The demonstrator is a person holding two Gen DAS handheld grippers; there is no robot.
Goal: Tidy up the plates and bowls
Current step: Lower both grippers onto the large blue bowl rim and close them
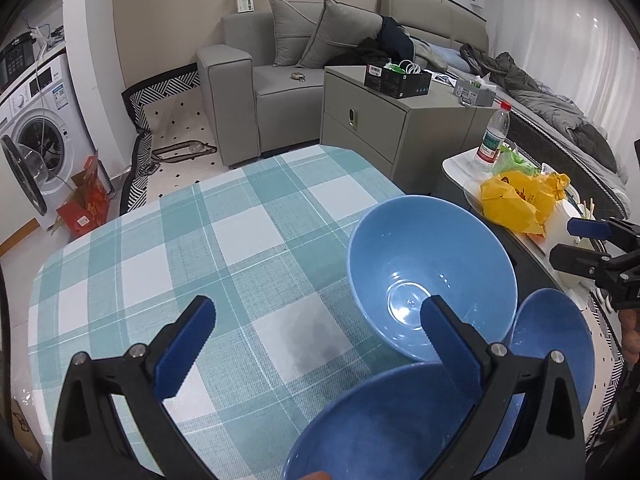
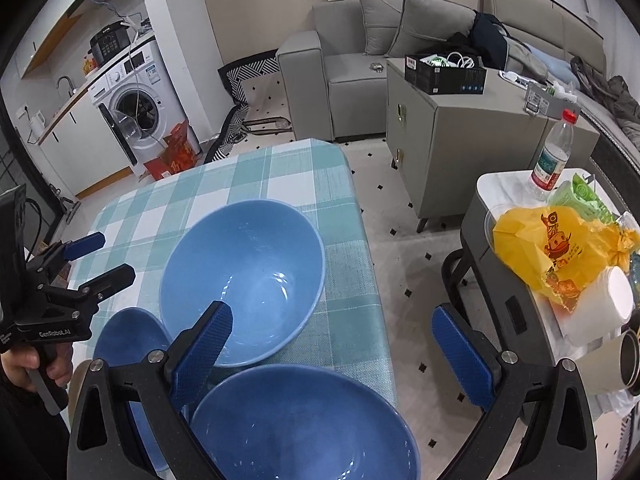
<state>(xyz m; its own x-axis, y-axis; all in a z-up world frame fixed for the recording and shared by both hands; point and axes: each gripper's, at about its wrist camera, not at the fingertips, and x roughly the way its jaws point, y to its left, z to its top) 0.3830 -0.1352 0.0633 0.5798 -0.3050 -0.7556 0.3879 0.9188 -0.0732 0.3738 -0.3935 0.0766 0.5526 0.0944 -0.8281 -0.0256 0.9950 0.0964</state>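
A large light blue bowl (image 1: 432,264) (image 2: 244,276) stands on the checked tablecloth (image 1: 200,248). A darker blue bowl (image 1: 384,424) (image 2: 304,420) stands nearer to me, below both grippers. A blue plate (image 1: 556,336) (image 2: 132,340) lies beside the bowls. My left gripper (image 1: 316,344) is open and empty above the table, its right finger over the light bowl. My right gripper (image 2: 336,344) is open and empty, its left finger over the light bowl's rim. Each gripper shows in the other's view: the right (image 1: 584,248), the left (image 2: 100,256).
A side cart (image 2: 500,200) to the right of the table carries a water bottle (image 2: 554,156), a yellow bag (image 2: 552,248) and a paper roll (image 2: 600,304). A grey cabinet (image 2: 452,140), a sofa (image 1: 256,80) and a washing machine (image 2: 136,108) stand beyond the table.
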